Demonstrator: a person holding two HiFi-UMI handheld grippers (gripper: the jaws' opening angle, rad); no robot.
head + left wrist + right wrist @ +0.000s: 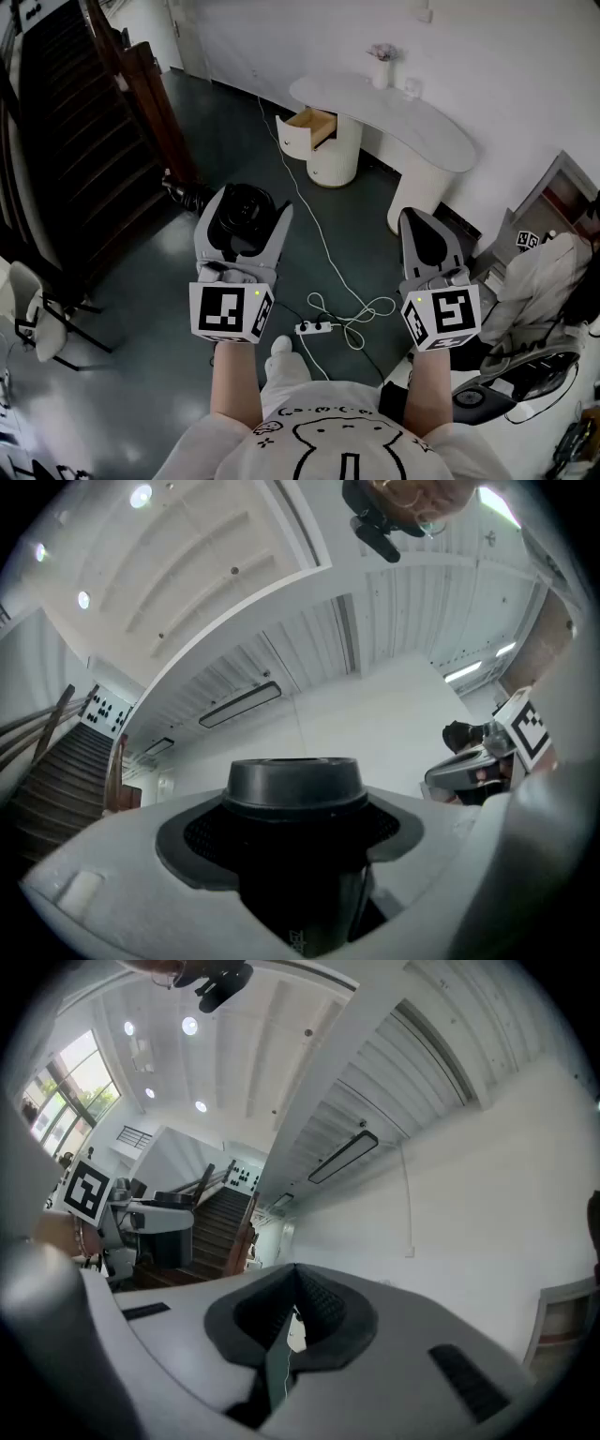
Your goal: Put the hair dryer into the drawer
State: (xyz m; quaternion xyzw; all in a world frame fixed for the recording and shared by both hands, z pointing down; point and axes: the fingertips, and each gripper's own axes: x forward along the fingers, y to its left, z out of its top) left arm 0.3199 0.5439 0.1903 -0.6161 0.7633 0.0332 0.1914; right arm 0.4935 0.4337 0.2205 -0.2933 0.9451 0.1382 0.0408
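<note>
The dark floor [187, 281] takes up most of the head view, and the person stands out in the open on it, well apart from the furniture, so by my reading the task is at its carrying stage: the pick-up looks done, while the walk across and the placing are left. Far ahead stands the curved white tabletop [412, 122], and under its left end a rounded white cabinet [333, 155] whose top drawer [314, 127] is already pulled out, showing a wood-coloured inside; whether anything lies in it is too small to tell. The black hair dryer [244, 217] is nowhere near that drawer: it sits upright in the left tongs [249, 208], which stand wide and clamp its body on both sides. The right tongs [427, 234] are pressed together with nothing between them. A power strip [317, 327] lies on the floor just ahead of the person.
</note>
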